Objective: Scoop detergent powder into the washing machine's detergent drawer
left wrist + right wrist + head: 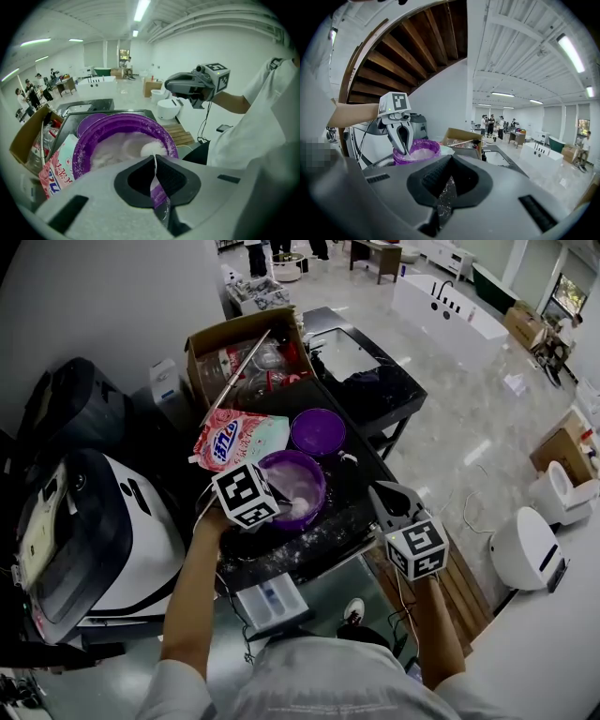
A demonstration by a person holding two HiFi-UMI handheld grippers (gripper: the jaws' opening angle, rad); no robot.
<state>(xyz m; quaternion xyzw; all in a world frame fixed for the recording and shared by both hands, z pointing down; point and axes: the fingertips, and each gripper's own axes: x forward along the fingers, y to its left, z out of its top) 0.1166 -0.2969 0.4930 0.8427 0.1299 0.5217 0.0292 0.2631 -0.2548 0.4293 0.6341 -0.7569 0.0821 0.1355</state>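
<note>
A purple bowl (pixel 309 474) of white detergent powder (pixel 119 147) stands on the dark counter. My left gripper (pixel 281 505) leans over the bowl's near rim, shut on the purple handle of a scoop (pixel 158 192); the scoop's far end lies in the powder under a white heap. In the right gripper view the left gripper (pixel 401 140) dips its tips into the bowl (pixel 417 152). My right gripper (pixel 380 493) is held in the air to the right of the bowl, shut and holding nothing. The white detergent drawer (pixel 272 601) sticks out below the counter's near edge.
A pink detergent bag (pixel 234 439) and a purple lid (pixel 317 430) lie just behind the bowl. A cardboard box (pixel 244 348) of bottles stands further back. The washing machine (pixel 103 540) is on the left. A wooden crate (pixel 464 592) stands at the right.
</note>
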